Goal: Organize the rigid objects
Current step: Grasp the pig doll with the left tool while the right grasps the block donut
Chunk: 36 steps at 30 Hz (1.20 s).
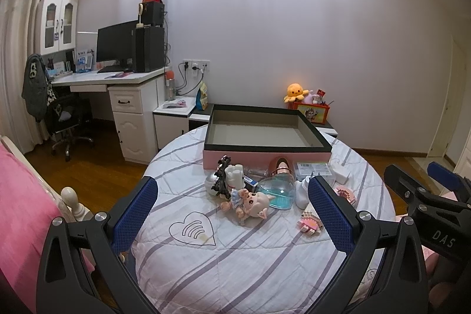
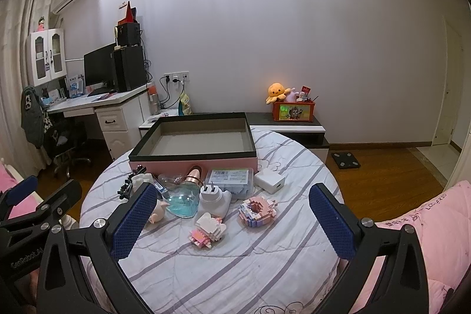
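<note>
Nearest the left wrist camera, the left gripper (image 1: 232,215) hovers over the near part of the round table (image 1: 235,270) with its jaws spread wide and nothing between the blue pads (image 1: 135,217). Past them a pig-faced doll (image 1: 250,203) lies on its side on the striped cloth, touching a heart-shaped glass bottle (image 1: 279,192) of blue liquid, and a black spiky toy (image 1: 222,177) leans against a white block-like figure (image 1: 235,174). Behind this cluster stands the open pink box (image 1: 265,158) with a dark rim, its grey inside bare. This view alone shows the doll whole; its right pad hides most of the small brick models. The right gripper (image 1: 424,181) shows at the right edge. Nearest the right wrist camera, the right gripper (image 2: 232,221) also hangs with jaws spread apart and empty. Here the pink brick figure (image 2: 207,228) and the ring-shaped brick model (image 2: 257,211) lie in full sight, just in front of a white plug adapter (image 2: 213,196). Behind them sit a clear plastic case (image 2: 231,180) and a white charger (image 2: 269,181), near the box's front wall. The doll is mostly hidden behind the left pad in this view.
</note>
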Each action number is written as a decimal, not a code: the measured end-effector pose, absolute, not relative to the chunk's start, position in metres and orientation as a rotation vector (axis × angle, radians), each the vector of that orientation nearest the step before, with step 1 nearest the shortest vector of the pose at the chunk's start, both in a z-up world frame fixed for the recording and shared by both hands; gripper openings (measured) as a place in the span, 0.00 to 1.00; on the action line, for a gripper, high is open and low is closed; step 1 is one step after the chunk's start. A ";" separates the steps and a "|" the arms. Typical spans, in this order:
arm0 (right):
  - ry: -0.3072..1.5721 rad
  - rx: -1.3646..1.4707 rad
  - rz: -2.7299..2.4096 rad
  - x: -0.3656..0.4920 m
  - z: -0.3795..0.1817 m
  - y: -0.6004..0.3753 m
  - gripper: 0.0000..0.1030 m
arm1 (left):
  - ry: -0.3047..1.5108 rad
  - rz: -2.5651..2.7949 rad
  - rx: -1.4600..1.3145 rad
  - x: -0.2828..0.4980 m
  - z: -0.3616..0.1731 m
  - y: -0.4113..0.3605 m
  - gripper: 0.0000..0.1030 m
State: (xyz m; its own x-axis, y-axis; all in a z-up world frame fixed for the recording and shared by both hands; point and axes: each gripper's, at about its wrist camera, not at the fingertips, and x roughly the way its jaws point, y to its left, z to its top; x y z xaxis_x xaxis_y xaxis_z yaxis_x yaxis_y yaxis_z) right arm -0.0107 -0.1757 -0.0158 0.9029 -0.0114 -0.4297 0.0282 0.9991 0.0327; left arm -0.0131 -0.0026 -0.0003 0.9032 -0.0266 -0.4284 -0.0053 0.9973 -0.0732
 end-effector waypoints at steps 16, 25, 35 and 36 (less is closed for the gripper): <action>0.585 0.057 -0.059 0.031 -0.065 -0.207 1.00 | 0.596 0.023 -0.066 0.036 -0.062 0.004 1.00; 0.699 0.046 -0.060 0.061 -0.103 -0.218 1.00 | 0.692 0.003 -0.048 0.071 -0.096 -0.009 1.00; 0.782 0.041 -0.033 0.105 -0.125 -0.231 1.00 | 0.786 -0.029 -0.125 0.115 -0.113 -0.006 1.00; 0.792 0.042 -0.026 0.108 -0.127 -0.231 1.00 | 0.791 -0.036 -0.131 0.118 -0.114 -0.007 1.00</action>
State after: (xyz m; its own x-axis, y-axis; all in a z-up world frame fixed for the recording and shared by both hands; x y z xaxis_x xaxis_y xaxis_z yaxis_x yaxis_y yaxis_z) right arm 0.1080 -0.2306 -0.1275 0.7024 -0.0078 -0.7118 0.0391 0.9989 0.0275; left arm 0.1175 -0.0071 -0.1144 0.7033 -0.0812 -0.7062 -0.0170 0.9912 -0.1309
